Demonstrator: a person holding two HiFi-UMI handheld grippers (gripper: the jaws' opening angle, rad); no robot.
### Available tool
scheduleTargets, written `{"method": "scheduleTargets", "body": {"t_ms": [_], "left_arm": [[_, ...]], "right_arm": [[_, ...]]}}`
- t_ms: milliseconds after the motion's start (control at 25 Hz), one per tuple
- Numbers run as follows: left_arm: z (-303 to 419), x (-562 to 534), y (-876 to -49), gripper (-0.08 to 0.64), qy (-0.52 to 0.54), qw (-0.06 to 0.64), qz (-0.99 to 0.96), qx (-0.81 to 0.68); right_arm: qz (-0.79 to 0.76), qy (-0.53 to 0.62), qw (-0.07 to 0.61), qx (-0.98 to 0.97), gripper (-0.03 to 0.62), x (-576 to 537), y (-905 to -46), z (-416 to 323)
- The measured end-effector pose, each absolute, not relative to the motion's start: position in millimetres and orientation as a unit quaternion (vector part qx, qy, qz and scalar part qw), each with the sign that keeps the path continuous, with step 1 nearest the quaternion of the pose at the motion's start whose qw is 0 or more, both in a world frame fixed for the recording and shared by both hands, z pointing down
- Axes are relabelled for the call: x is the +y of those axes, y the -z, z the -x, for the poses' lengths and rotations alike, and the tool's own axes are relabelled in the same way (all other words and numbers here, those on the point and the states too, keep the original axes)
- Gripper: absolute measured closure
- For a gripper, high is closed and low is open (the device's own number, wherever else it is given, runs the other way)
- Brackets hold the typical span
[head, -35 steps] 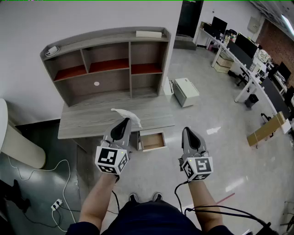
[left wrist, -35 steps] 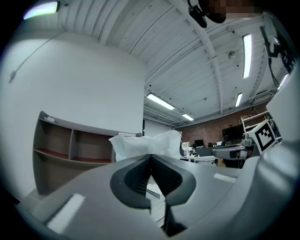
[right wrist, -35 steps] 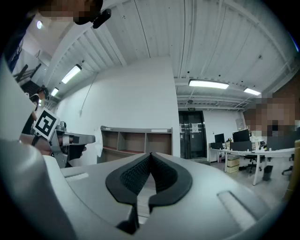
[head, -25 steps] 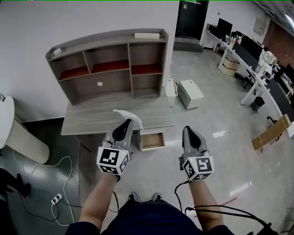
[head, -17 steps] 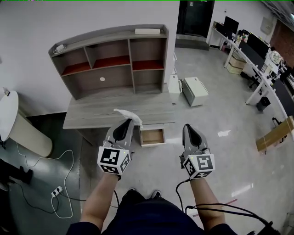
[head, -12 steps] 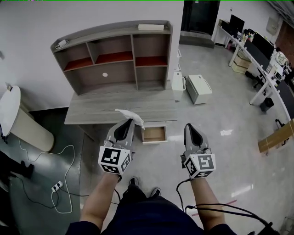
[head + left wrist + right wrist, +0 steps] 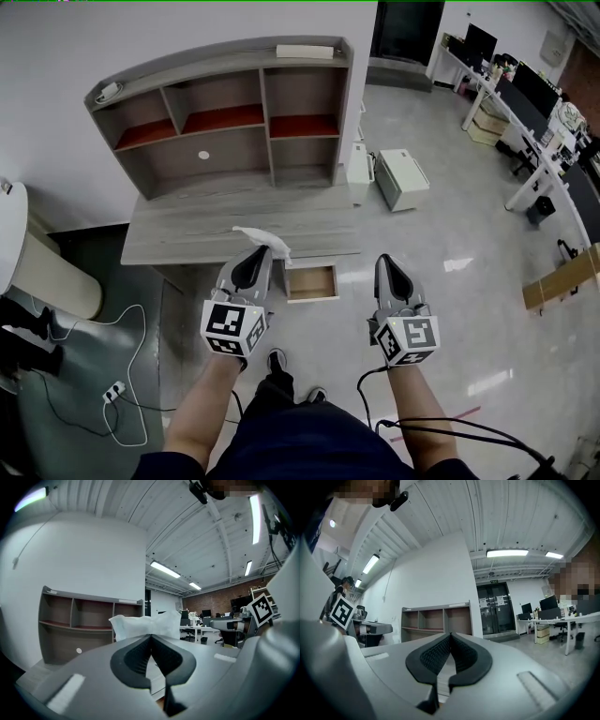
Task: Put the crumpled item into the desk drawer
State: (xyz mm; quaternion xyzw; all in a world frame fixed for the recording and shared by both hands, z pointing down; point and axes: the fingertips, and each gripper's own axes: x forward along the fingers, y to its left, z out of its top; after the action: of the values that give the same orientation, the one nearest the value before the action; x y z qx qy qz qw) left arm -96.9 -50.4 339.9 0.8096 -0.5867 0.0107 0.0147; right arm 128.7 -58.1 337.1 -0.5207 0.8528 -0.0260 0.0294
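The head view looks steeply down from above the person's arms, with the desk (image 7: 187, 239) and shelf unit (image 7: 225, 112) toward 12 o'clock and the left gripper (image 7: 262, 247) and right gripper (image 7: 384, 261) just below centre. Each gripper view rides close behind its own jaws and looks almost level along them across the room. All three views share the shelf unit, and the head and left gripper views share the crumpled item (image 7: 145, 623).
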Motion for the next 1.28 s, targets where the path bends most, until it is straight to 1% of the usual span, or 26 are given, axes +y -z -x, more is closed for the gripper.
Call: {"method": "scheduleTargets", "body": {"t_ms": [280,760,1000,1280], "left_arm": [[111.5,-107.5,-342.5,0.555,-0.006,0.017,-0.83,-0.557],[141.1,-170.7,-382.4,0.555,-0.009,0.062,-0.855,-0.515],[125.9,-184.6,-408.1,0.555,-0.026,0.082,-0.863,-0.498],[99.6,-192.7,-459.6,0.555,-0.087,0.111,-0.861,-0.489]], "right_arm": [[0.542,0.027,0.044,0.839,0.584,-104.2,-331.3,-108.7],[0.587,0.04,-0.017,0.808,0.584,-155.9,-358.9,-76.5],[0.591,0.055,-0.033,0.804,0.584,-167.8,-378.2,-82.0],[0.589,0.091,-0.037,0.802,0.584,-180.1,-409.6,-102.8]]}}
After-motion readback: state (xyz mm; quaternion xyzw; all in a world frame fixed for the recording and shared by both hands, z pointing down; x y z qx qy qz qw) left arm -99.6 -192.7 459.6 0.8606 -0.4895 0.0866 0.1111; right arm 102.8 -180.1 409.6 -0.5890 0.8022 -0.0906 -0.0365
